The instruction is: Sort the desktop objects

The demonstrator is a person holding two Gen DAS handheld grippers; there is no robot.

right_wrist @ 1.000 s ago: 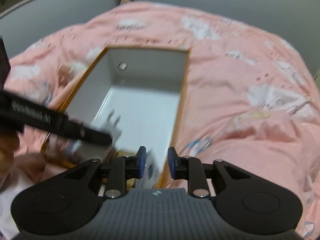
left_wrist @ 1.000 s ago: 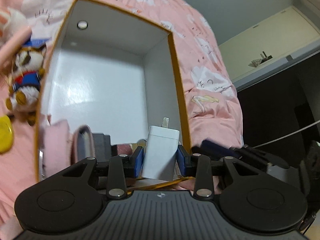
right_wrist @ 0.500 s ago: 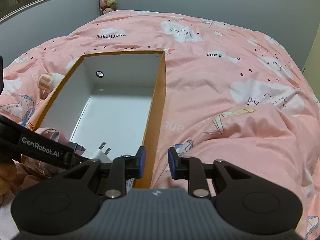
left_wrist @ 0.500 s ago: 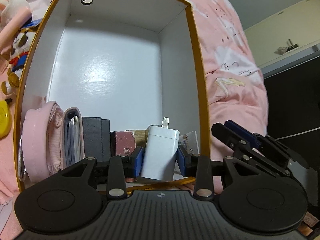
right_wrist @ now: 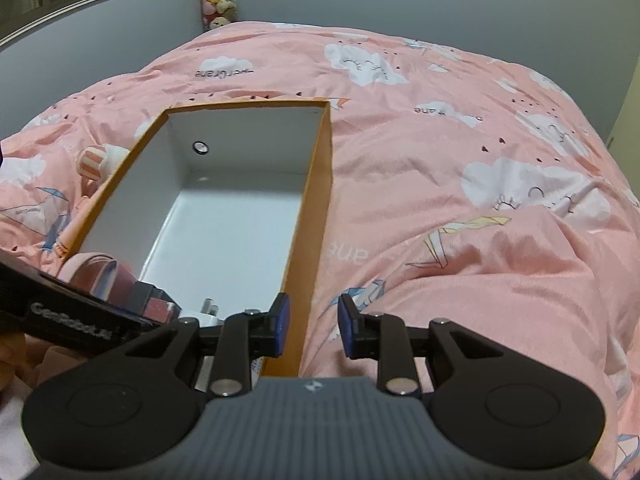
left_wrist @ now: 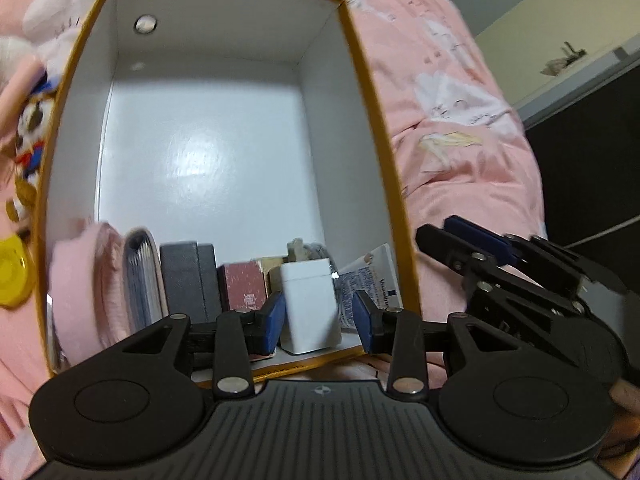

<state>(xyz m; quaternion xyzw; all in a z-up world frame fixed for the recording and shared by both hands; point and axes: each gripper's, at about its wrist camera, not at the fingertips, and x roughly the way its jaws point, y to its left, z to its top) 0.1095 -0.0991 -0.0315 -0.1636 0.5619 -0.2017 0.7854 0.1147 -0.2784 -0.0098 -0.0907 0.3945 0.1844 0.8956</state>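
**Charger going into the box**

Lying across a pink cloud-print duvet [right_wrist: 460, 152] is an open orange-edged cardboard box [left_wrist: 362, 80] with white inner walls, most of its floor bare. Along its near end stands a packed row: a rolled pink cloth [left_wrist: 86, 280], a card wallet [left_wrist: 140, 276], a dark grey case [left_wrist: 188, 276], a small maroon box [left_wrist: 244, 284] and a Vaseline tube [left_wrist: 376, 280] against the right wall.

The left gripper [left_wrist: 319, 318] has the white wall charger [left_wrist: 310, 304] between its blue pads, prongs up, standing in that row. The left pad touches it; a thin gap seems to show at the right one, so I cannot tell whether it is gripped or just let go. The right gripper [right_wrist: 311, 326] hangs empty, jaws parted, straddling the box's right wall.

The step looks like setting the charger down. Next would be parting the pads and lifting straight up: neighbours crowd both sides, and the near rim sits just below the fingers.
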